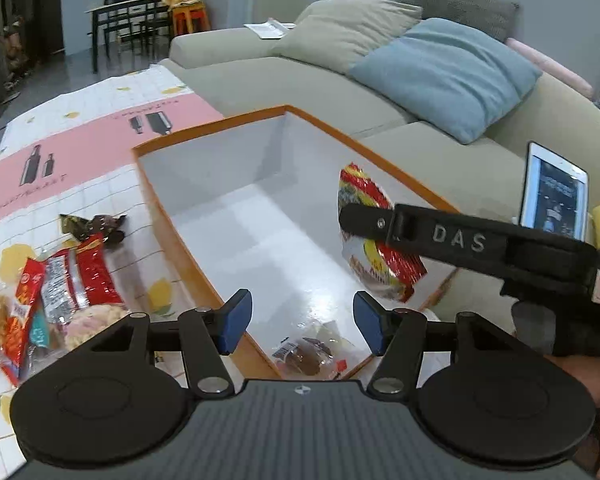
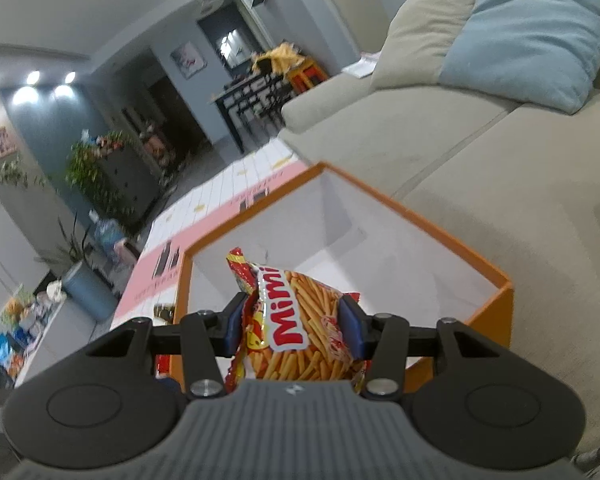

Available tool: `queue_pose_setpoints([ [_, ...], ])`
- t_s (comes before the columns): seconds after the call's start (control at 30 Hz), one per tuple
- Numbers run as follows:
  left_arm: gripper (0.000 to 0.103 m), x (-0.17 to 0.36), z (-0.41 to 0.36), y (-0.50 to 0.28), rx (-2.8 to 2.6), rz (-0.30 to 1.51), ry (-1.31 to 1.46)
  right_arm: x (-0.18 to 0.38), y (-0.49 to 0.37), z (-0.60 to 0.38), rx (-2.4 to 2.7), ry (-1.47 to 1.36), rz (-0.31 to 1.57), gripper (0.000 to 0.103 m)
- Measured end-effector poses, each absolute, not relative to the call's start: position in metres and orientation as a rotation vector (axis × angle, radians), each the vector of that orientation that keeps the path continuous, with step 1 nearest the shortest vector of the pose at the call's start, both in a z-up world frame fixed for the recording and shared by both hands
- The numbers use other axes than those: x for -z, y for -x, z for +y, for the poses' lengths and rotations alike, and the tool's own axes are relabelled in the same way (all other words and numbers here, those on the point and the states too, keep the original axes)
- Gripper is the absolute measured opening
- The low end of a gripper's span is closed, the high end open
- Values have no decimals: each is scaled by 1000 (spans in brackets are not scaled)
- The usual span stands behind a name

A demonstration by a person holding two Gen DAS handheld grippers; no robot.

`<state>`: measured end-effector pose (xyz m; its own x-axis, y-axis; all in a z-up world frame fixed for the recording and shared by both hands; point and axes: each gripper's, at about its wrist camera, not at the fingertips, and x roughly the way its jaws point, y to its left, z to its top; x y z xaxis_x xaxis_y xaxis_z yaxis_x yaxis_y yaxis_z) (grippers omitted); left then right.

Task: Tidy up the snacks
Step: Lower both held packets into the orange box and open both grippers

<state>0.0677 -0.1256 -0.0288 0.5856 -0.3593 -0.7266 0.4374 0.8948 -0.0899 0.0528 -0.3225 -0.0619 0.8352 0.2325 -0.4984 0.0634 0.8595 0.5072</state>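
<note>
An orange box with a white inside (image 1: 172,216) stands on the table, also in the right wrist view (image 2: 500,292). My right gripper (image 2: 294,322) is shut on a red and yellow Mimi snack bag (image 2: 300,320) and holds it above the box; the bag (image 1: 374,236) and the gripper's finger (image 1: 420,232) show in the left wrist view. My left gripper (image 1: 300,322) is open and empty over the box's near end. A wrapped brown bun (image 1: 306,354) lies in the box below it. Several snack packets (image 1: 64,284) lie on the table left of the box.
A beige sofa (image 1: 260,76) with a beige and a blue cushion (image 1: 448,76) runs behind the table. A tablet (image 1: 554,192) stands at the right. The tablecloth (image 1: 80,140) is white and pink. Dining furniture stands far back.
</note>
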Motion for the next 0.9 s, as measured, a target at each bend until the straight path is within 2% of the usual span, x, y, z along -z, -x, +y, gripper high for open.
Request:
queue_pose_setpoints([
  [0.07,63,28,-119,-70,455,829,-88,64,-54,-325,-120,-580,596,48],
  [0.23,63,26,-101,-69,474,859,-33,61,-52,-324,-107,-519,609,48],
  [0.4,63,35,-95,-66,452,948,-21,61,-59,-303,-93,-327,685,48],
  [0.57,60,35,-95,-54,433,921,-82,70,-61,-276,-70,-56,772,48],
  [0.9,60,33,-91,-52,432,946,-50,84,-65,-279,-83,-50,877,48],
])
